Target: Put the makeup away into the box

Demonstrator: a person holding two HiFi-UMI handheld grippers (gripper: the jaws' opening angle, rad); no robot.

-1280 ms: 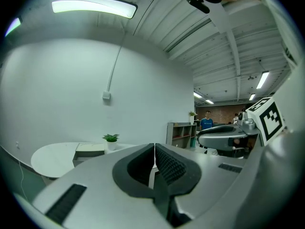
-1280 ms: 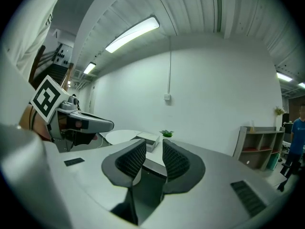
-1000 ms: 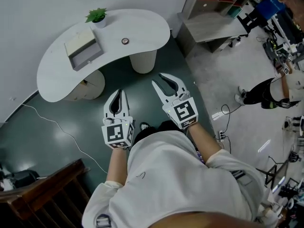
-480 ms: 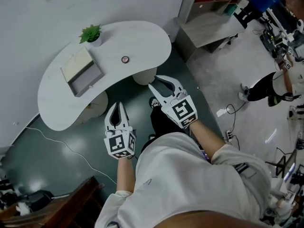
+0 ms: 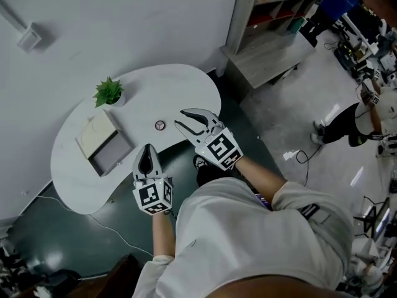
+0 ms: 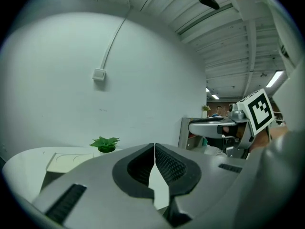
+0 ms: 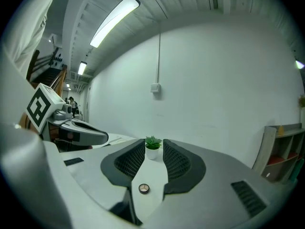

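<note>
A small round makeup compact (image 5: 160, 125) lies on the white curved table (image 5: 186, 85); in the right gripper view this compact (image 7: 143, 188) shows through the gap of the jaws, well ahead of them. The box (image 5: 102, 146), grey with a cream lid folded open, stands on the table's left part. My right gripper (image 5: 182, 119) hovers over the table's near edge just right of the compact, open and empty (image 7: 153, 149). Left gripper (image 5: 147, 149) is at the near edge below the compact, its tips meeting (image 6: 154, 147), shut on nothing.
A potted green plant (image 5: 108, 92) stands at the table's back, behind the box. A grey shelf unit (image 5: 267, 23) stands at the back right against the white wall. People and cables are at the far right. A white cable (image 5: 93, 222) runs across the dark floor.
Both grippers have travelled forward to the table; they were over the dark floor and now reach its near edge. The table, box and compact appear much closer.
</note>
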